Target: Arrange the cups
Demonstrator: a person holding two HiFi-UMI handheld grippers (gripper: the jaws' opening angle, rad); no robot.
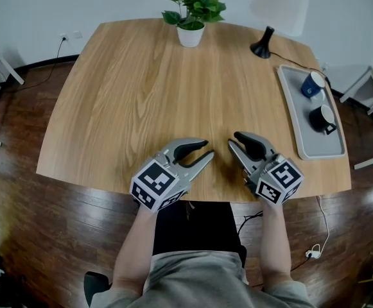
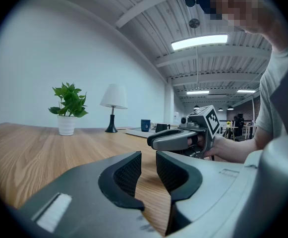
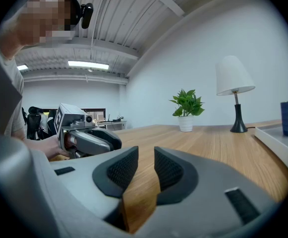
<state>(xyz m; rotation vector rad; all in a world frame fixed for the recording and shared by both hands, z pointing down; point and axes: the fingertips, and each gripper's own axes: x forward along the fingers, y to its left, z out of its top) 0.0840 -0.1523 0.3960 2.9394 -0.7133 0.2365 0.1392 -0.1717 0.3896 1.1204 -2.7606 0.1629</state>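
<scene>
Broad light-wood table point(image 1: 141, 88), middle wide open, long grey tray point(image 1: 314, 147) running far-to-near along its right edge, left gripper point(image 1: 208, 148) and right gripper point(image 1: 233, 139) at the near edge, jaws barely parted, empty, black cup point(image 1: 321, 117) and blue cup point(image 1: 312, 83) upright on the tray's far half, black handle pointing nearward

My table point(image 1: 141, 95) is light wood with a flowing grain, and the floor point(image 1: 45, 236) is dark brown boards. My left gripper point(image 1: 209, 149) and right gripper point(image 1: 233, 138) are grey with black, fine-meshed pads point(image 2: 129, 175). Each cube point(image 1: 155, 183) is checked in black and white squares. The tray point(image 1: 302, 136) is pale grey. The blue cup point(image 1: 312, 84) bears a white mark. The black cup point(image 1: 322, 119) is white inside. The plant point(image 1: 196, 2) is green in a white pot point(image 1: 190, 36), and the lamp point(image 1: 262, 45) is black with a white shade point(image 1: 282, 5).
</scene>
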